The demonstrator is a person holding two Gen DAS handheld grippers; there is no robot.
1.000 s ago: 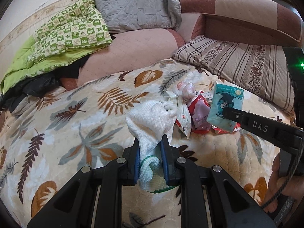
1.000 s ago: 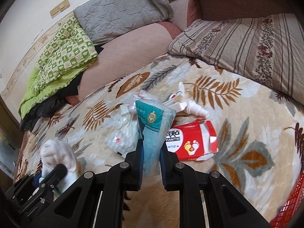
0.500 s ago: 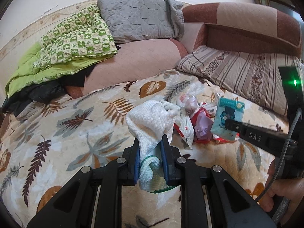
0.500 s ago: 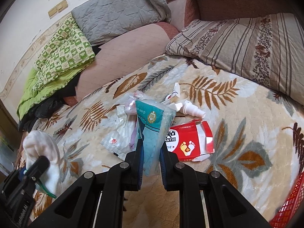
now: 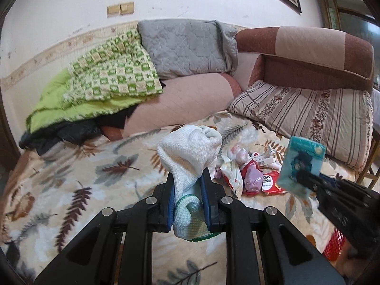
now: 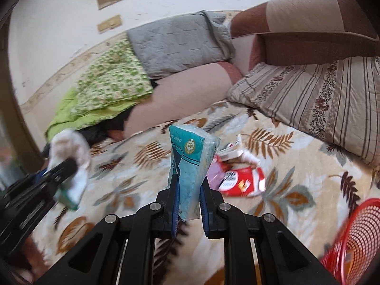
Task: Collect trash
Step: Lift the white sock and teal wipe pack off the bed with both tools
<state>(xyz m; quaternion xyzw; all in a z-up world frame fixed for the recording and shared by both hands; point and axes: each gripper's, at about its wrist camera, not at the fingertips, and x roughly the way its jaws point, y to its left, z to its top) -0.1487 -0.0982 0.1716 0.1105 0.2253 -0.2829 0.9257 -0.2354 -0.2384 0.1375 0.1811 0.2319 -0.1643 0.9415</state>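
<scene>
We are holding a white sock (image 5: 190,156) in the left claw (image 5: 188,204), pinched low near its green-edged cuff, so most of it is flopping loose above the fingers. If we swing it fast, the soft knit could slide out and drop back onto the bed (image 5: 78,166).

At about two o'clock from that claw, the remaining litter pile (image 5: 247,175) is lying on the leaf-print cover: a red carton (image 6: 242,180), wrappers and a small white bottle (image 6: 248,158).

The right claw (image 6: 188,204) is gripping a teal tissue pack (image 6: 187,163) by its lower end; the slick film could slip, or the pack could tip out sideways.

The red basket (image 6: 356,232) is sitting at about four o'clock, mostly out of frame, so we are judging the drop half blind and could miss its rim.
</scene>
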